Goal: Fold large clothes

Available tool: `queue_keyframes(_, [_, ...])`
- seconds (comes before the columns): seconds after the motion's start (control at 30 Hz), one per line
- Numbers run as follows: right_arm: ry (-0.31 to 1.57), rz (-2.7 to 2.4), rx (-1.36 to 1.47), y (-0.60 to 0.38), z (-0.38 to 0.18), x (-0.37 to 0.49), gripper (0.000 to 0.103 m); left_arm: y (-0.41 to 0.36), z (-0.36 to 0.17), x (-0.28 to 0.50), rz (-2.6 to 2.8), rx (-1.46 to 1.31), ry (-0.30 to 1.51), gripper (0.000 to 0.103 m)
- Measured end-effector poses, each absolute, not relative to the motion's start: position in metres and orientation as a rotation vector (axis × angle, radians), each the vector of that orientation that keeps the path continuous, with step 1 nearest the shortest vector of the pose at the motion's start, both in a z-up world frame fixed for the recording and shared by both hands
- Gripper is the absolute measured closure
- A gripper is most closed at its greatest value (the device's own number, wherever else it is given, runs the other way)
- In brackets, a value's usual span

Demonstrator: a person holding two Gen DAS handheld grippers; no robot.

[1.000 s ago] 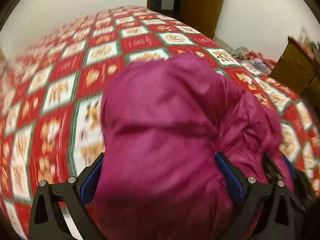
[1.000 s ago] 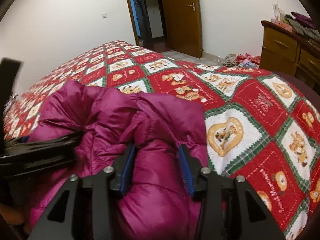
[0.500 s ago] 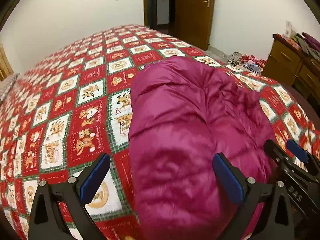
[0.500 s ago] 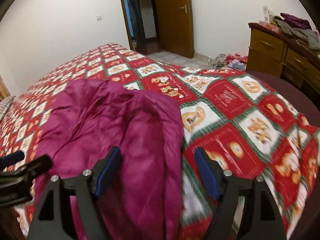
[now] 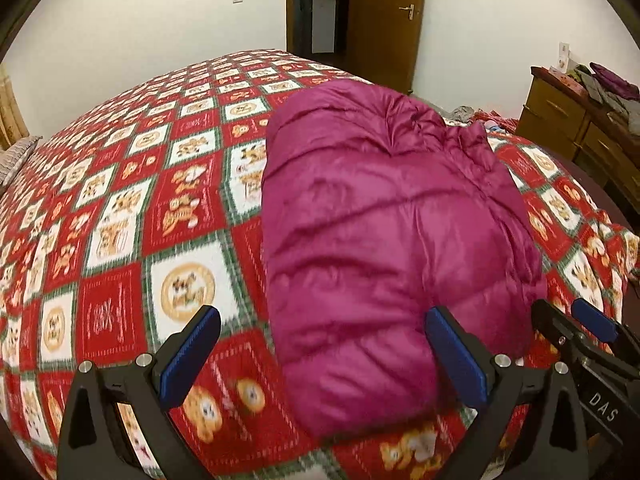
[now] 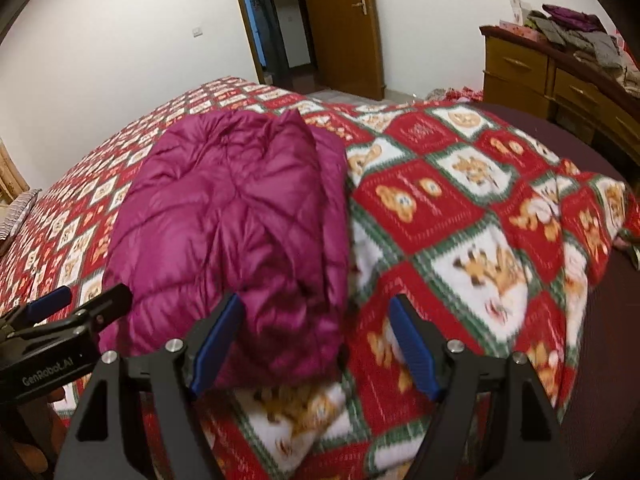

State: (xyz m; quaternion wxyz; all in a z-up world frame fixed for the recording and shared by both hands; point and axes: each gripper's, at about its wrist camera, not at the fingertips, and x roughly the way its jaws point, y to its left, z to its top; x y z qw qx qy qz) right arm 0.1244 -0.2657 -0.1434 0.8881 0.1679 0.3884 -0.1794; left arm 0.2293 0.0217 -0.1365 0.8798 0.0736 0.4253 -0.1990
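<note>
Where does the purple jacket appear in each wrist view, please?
Left wrist: the jacket fills centre-right, its near end between the open left gripper's fingers.
Right wrist: the jacket lies left of centre, beside the open right gripper.
Shared landmark: the wooden door behind the bed.

1. A folded magenta puffer jacket lies on the red teddy-bear quilt.
2. The right gripper hovers at the jacket's near edge, jaws spread, gripping nothing.
3. The left gripper sits just left of the jacket.
4. A wooden dresser stands far right of the jacket.
</note>
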Motion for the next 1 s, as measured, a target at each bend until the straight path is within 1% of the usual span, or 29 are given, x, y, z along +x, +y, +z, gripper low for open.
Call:
queue_keyframes(0.27, [0.818,-0.372,0.339,-0.251,-0.146,0.096,0.024,0.038,-0.143,0.187,-0.447,0.127,0.851,0.001])
queue_keyframes(0.4, [0.830,-0.371,0.328,-0.245,-0.147,0.080,0.024,0.044,-0.150,0.172,-0.483,0.111,0.871,0.001])
queue_keyframes(0.47, [0.832,-0.368,0.329,-0.243,-0.147,0.072,0.023,0.045,-0.151,0.167,-0.496,0.094,0.881,0.001])
queue_keyframes(0.53, [0.834,-0.372,0.326,-0.240,-0.146,0.065,0.017,0.045,-0.152,0.163,-0.502,0.094,0.910,0.001])
queue_keyframes(0.63, [0.832,-0.375,0.334,-0.239,-0.146,0.055,0.017,0.045,-0.154,0.154,-0.480,0.124,0.948,0.001])
queue_keyframes(0.8, [0.826,-0.367,0.338,-0.235,-0.142,0.041,0.017,0.044,-0.154,0.137,-0.456,0.167,0.960,0.001])
queue_keyframes(0.9, [0.818,-0.357,0.330,-0.232,-0.139,0.033,0.017,0.045,-0.147,0.126,-0.443,0.174,0.945,0.001])
queue_keyframes(1.0, [0.802,-0.348,0.329,-0.229,-0.135,0.024,0.014,0.047,-0.137,0.115,-0.420,0.192,0.905,0.001])
